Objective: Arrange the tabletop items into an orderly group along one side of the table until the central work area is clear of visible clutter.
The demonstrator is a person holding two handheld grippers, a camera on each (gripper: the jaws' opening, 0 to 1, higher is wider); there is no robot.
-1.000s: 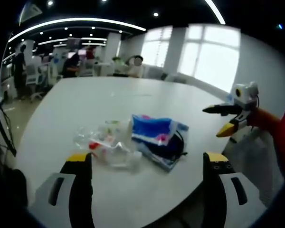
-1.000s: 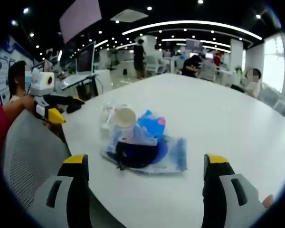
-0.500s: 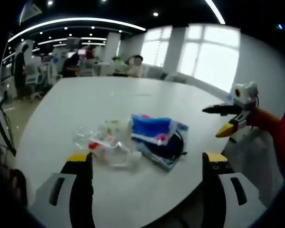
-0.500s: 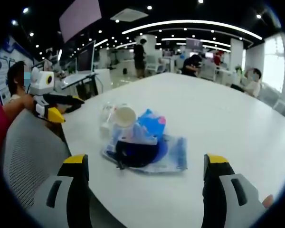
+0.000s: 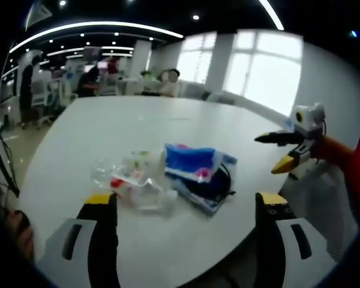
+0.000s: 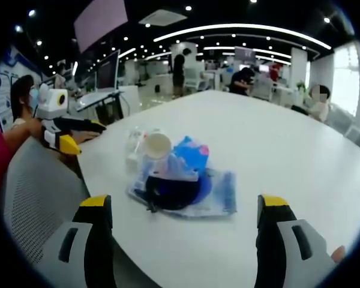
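white table [image 5: 138, 126], blue pouch [image 5: 198, 170] touching clear plastic bag [image 5: 132, 180]

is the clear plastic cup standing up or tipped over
Tipped over. The clear plastic cup lies on its side on the white table, its round mouth facing the right gripper view, beside the blue pouch.

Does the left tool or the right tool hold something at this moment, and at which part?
Nothing is held. The left tool and the right tool are both open above the table, short of the blue bag.

Blue pouch [image 5: 195, 171] beside clear bag [image 5: 132, 180]
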